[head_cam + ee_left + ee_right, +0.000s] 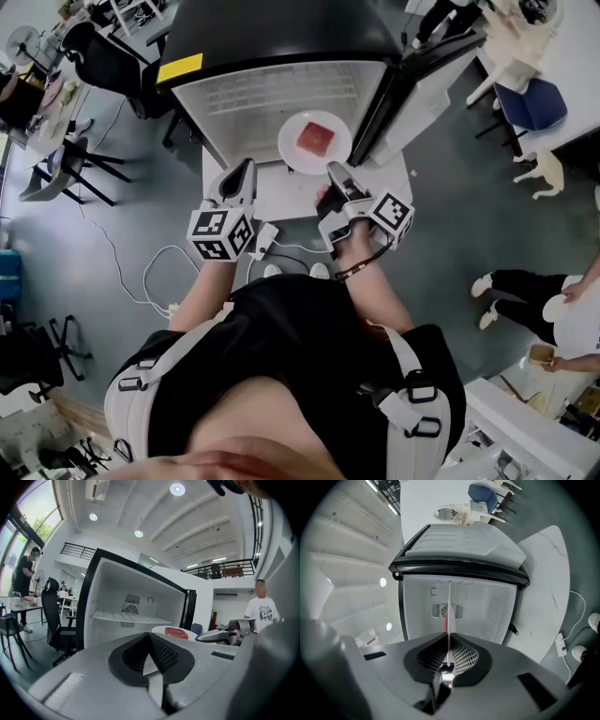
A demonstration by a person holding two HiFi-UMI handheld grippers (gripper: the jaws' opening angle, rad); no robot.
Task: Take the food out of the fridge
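A round white plate [315,141] carries a red slab of food [316,137] just in front of the open black fridge [281,84]. My right gripper [336,169] is shut on the plate's near rim. In the right gripper view the plate [449,606] shows edge-on as a thin white line running out of the jaws [449,637], with a red sliver of food [446,620] beside it. My left gripper [246,167] is level beside it on the left, shut and empty. From the left gripper [150,637] I see the plate [161,629], the food [176,632] and the right gripper [220,635].
The fridge interior [131,606] has a wire shelf with nothing on it, and its door [412,84] stands open to the right. The fridge rests on a white stand [281,192]. Cables and a power strip [159,281] lie on the floor. Office chairs [94,56] stand left; a person [562,309] sits right.
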